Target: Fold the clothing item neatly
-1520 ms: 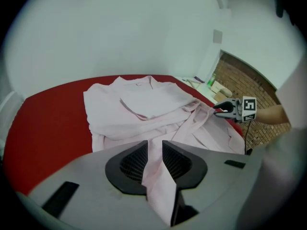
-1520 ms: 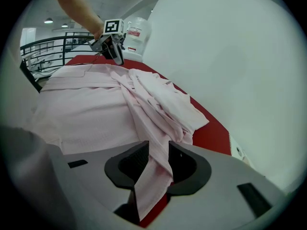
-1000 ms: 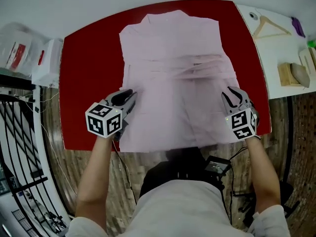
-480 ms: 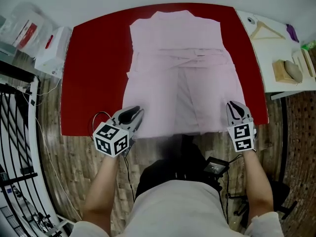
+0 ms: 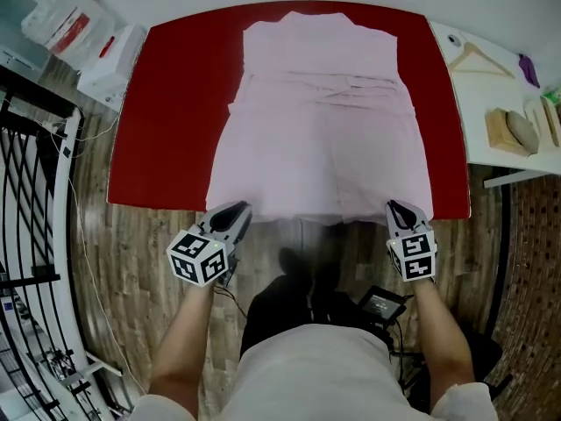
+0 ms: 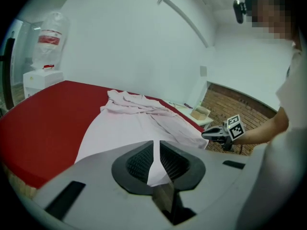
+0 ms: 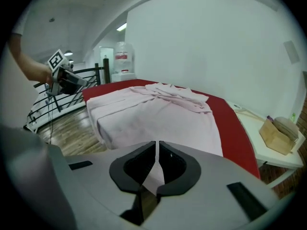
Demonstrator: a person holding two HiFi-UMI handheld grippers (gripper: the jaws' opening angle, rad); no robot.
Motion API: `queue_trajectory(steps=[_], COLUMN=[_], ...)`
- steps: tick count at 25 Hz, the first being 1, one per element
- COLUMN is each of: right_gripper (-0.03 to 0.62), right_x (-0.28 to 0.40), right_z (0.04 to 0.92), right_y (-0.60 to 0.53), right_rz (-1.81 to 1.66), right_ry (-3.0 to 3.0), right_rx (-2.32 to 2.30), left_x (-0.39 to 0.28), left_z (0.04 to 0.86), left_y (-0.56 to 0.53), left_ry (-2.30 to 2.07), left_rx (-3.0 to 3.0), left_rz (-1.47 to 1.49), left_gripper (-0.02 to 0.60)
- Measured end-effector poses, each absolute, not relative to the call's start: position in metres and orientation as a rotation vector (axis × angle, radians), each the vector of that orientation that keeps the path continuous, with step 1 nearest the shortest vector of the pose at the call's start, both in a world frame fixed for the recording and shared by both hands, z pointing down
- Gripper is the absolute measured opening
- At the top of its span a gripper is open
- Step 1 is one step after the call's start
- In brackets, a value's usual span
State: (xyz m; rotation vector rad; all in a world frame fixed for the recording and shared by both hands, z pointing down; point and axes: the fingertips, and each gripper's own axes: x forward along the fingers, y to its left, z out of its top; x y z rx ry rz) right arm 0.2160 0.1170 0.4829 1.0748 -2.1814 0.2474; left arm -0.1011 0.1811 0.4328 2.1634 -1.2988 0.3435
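A pale pink garment [image 5: 320, 139] lies spread lengthwise on the red table [image 5: 166, 121], collar end far from me, hem at the near edge. My left gripper [image 5: 235, 213] is at the hem's left corner and my right gripper [image 5: 396, 210] at its right corner, both just off the table's near edge. Both pairs of jaws have just been closing, each with a strip of the pink fabric between them. In the left gripper view the cloth [image 6: 154, 164] is pinched between the pads. The right gripper view shows the same pinch on the cloth [image 7: 156, 169].
A white side table [image 5: 491, 86] at the right carries a wooden hanger [image 5: 478, 55] and a wooden box [image 5: 513, 130]. White boxes and a plastic bag [image 5: 88, 38] sit at the far left. A black metal railing [image 5: 35, 235] runs along the left over wood floor.
Both grippers have moved back toward me, from the garment's lower middle to the table's near edge. The hem came with them and the lower half now lies flatter.
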Motion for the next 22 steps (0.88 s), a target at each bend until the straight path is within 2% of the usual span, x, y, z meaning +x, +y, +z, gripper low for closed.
queue_trajectory(steps=[13, 18, 22], right_gripper=[0.025, 0.025, 0.025], right_x=[0.154, 0.12, 0.091], right_z=[0.492, 0.497, 0.501], right_y=[0.174, 0.188, 0.191], right_rz=[0.232, 0.263, 0.296], right_ry=[-2.356, -2.384, -2.397], right_rx=[0.784, 0.709, 0.705], left_x=[-0.059, -0.051, -0.047], left_z=[0.479, 0.515, 0.55], left_y=[0.236, 0.24, 0.239], left_ry=[-1.389, -1.42, -1.461], left_rx=[2.048, 1.977, 1.933], left_rz=[0.488, 0.565, 0.654], left_gripper=[0.044, 0.128, 0.141])
